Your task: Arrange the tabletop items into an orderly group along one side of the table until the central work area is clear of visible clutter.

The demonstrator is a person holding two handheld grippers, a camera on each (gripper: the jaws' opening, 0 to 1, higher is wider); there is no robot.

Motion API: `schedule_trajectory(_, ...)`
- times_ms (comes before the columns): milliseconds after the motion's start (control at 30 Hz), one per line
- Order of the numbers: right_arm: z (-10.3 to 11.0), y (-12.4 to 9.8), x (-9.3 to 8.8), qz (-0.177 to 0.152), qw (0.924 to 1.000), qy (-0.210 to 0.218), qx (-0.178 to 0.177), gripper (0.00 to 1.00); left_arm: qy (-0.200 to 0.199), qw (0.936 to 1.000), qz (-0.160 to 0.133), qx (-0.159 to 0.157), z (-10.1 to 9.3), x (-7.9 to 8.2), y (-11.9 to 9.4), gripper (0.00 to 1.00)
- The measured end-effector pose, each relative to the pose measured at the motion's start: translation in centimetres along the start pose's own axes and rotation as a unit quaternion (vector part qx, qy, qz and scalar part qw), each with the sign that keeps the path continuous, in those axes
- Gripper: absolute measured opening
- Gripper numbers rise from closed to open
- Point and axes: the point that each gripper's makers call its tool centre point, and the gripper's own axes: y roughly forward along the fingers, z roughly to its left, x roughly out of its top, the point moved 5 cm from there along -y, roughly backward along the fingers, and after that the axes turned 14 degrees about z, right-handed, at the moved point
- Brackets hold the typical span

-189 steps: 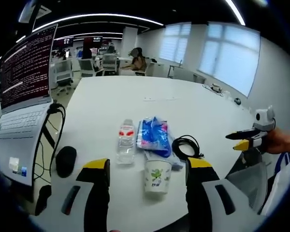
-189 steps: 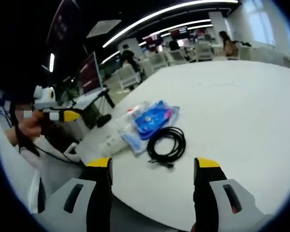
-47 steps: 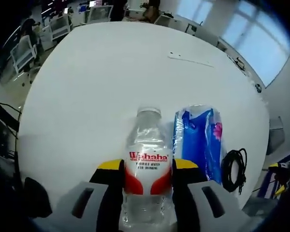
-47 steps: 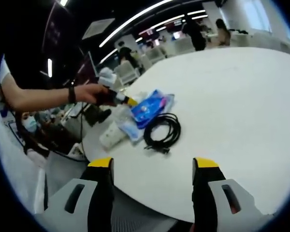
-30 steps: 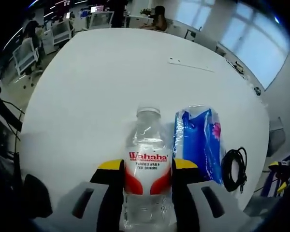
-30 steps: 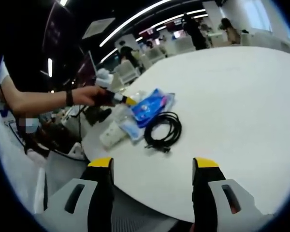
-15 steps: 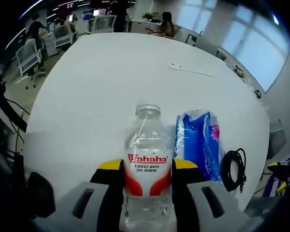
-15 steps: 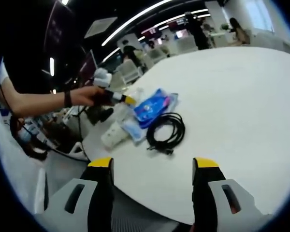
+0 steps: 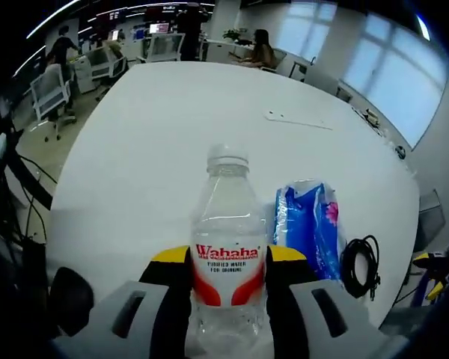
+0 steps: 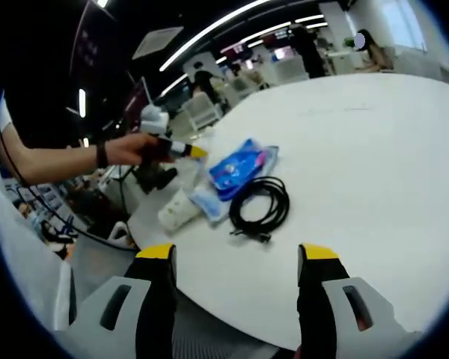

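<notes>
Left gripper: clenched on the water bottle, upright over the table.
Right gripper: released, hovering near the cable.
Risk: the slick bottle could slip and knock the blue pack just right.

Open office, large windows, curved ceiling light strips, office chairs, seated person
</notes>
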Motion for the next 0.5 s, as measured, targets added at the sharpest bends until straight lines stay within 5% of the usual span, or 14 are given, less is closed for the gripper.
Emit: schedule_trajectory(500, 0.2, 0.0, 0.0, 0.0, 1.0, -0.002, 0.001, 0.64, -0.001, 0.9998, -0.018, 0.005, 0.1, -0.4, -1.3, 0.37)
